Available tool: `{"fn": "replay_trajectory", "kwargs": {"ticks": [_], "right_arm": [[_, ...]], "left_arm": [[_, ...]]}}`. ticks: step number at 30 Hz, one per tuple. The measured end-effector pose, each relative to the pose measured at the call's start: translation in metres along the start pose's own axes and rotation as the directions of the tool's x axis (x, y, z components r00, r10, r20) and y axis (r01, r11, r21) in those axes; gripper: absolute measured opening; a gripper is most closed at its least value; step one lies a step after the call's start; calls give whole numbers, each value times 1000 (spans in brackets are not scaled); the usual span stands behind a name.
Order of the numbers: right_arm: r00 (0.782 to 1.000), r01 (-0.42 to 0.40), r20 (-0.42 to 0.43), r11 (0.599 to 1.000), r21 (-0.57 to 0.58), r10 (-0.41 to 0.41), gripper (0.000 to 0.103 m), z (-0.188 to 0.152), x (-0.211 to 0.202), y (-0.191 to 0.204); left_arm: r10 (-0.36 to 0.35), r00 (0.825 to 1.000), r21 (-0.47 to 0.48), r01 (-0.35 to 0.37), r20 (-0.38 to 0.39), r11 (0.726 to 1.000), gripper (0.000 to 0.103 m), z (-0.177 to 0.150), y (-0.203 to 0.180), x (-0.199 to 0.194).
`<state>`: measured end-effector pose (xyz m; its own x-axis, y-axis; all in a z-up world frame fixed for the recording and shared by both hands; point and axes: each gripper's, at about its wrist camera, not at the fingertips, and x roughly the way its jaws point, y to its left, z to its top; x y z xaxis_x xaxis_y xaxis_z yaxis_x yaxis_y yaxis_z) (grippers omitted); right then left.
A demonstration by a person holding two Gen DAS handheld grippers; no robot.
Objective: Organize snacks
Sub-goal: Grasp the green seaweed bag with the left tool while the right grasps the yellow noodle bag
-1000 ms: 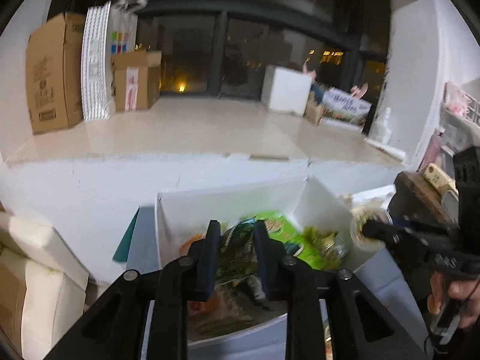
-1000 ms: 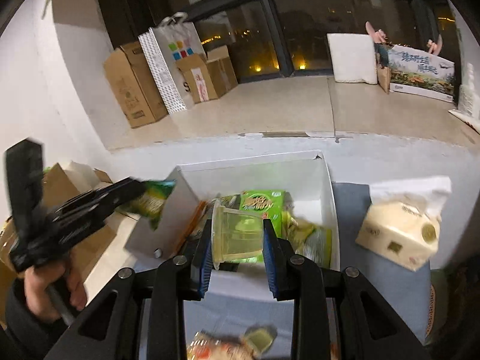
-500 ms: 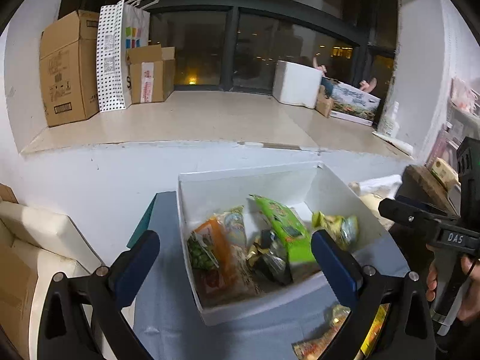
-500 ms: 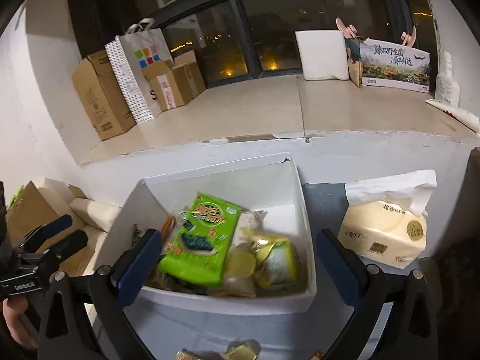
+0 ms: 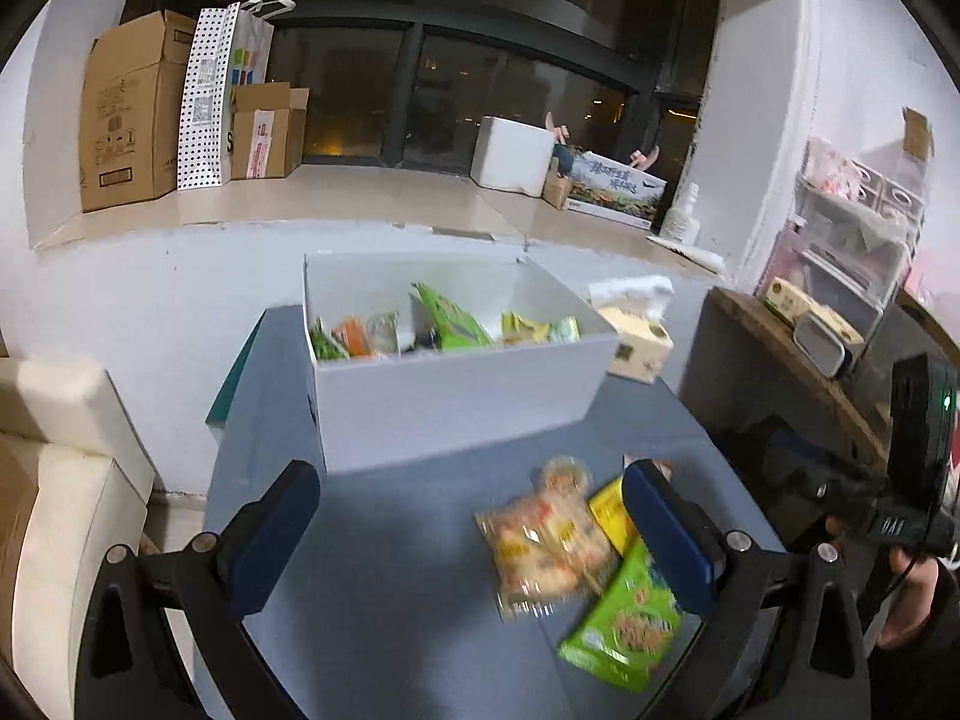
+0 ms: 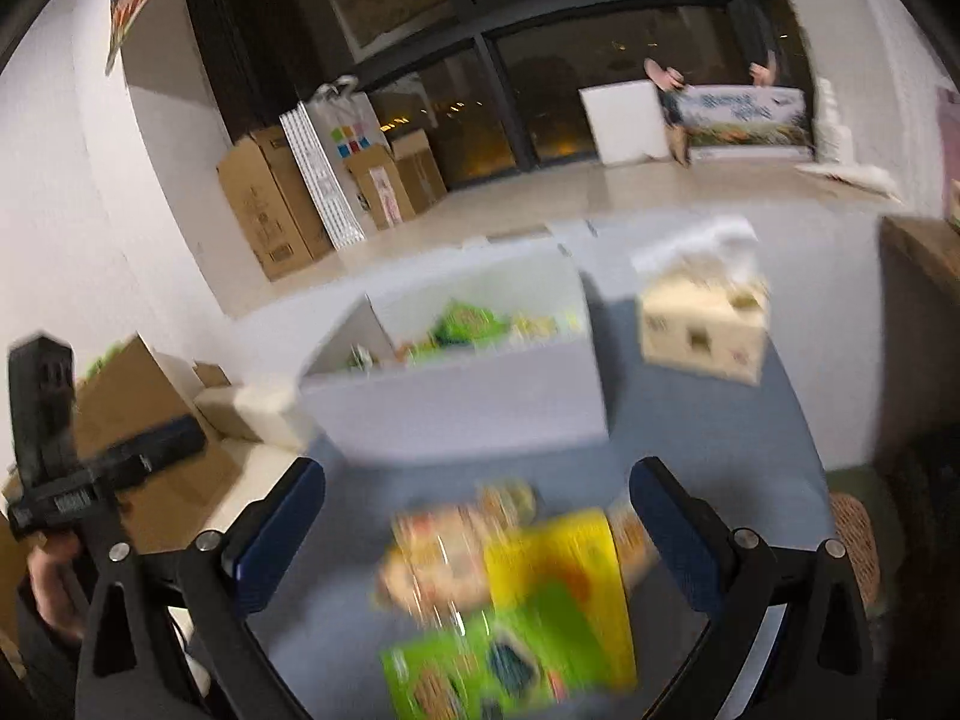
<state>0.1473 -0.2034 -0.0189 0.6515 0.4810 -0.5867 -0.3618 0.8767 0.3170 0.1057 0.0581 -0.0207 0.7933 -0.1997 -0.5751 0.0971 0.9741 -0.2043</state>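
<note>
A white box (image 5: 456, 396) on the grey table holds several snack packets; it also shows in the right wrist view (image 6: 456, 414). Loose snacks lie on the table nearer me: a clear packet of orange snacks (image 5: 546, 540), a yellow packet (image 5: 612, 516) and a green packet (image 5: 630, 624). In the right wrist view the yellow packet (image 6: 558, 564) and green packet (image 6: 480, 672) are blurred. My left gripper (image 5: 468, 534) is open and empty above the table. My right gripper (image 6: 474, 534) is open and empty over the loose snacks.
A tissue box (image 5: 639, 342) stands right of the white box, also in the right wrist view (image 6: 702, 324). Cardboard boxes (image 5: 126, 114) and a paper bag (image 5: 222, 96) sit on the window ledge. A wooden shelf (image 5: 792, 348) is at the right, a cream sofa (image 5: 54, 480) at the left.
Both grippers opened about a second ago, leaving a green packet and a clear cup in the box, then pulled back and down from the box toward the loose snacks on the table.
</note>
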Motion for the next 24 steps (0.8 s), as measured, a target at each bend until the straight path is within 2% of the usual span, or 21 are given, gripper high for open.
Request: {"fn": "replay_trajectory", "kwargs": {"ticks": [5, 7, 14, 17, 20, 24], "right_arm": [[995, 64, -73, 997, 33, -62, 103, -45, -5, -20], [990, 100, -106, 994, 32, -96, 103, -53, 1, -26], [975, 123, -191, 992, 33, -115, 103, -63, 23, -32], [970, 123, -214, 992, 27, -115, 103, -71, 29, -26], [973, 123, -205, 990, 64, -108, 103, -69, 26, -32], [980, 119, -172, 987, 106, -100, 103, -65, 13, -41]], "left_arm": [[-18, 999, 7, 18, -35, 1000, 103, -40, -21, -9], [-30, 999, 19, 31, -42, 999, 103, -51, -28, -10], [-30, 997, 42, 33, -70, 999, 103, -65, -39, -8], [-58, 995, 50, 63, -83, 997, 103, -67, -41, -5], [-104, 987, 90, 115, -123, 989, 103, -72, -50, 10], [-129, 964, 159, 169, -231, 973, 103, -85, -72, 51]]}}
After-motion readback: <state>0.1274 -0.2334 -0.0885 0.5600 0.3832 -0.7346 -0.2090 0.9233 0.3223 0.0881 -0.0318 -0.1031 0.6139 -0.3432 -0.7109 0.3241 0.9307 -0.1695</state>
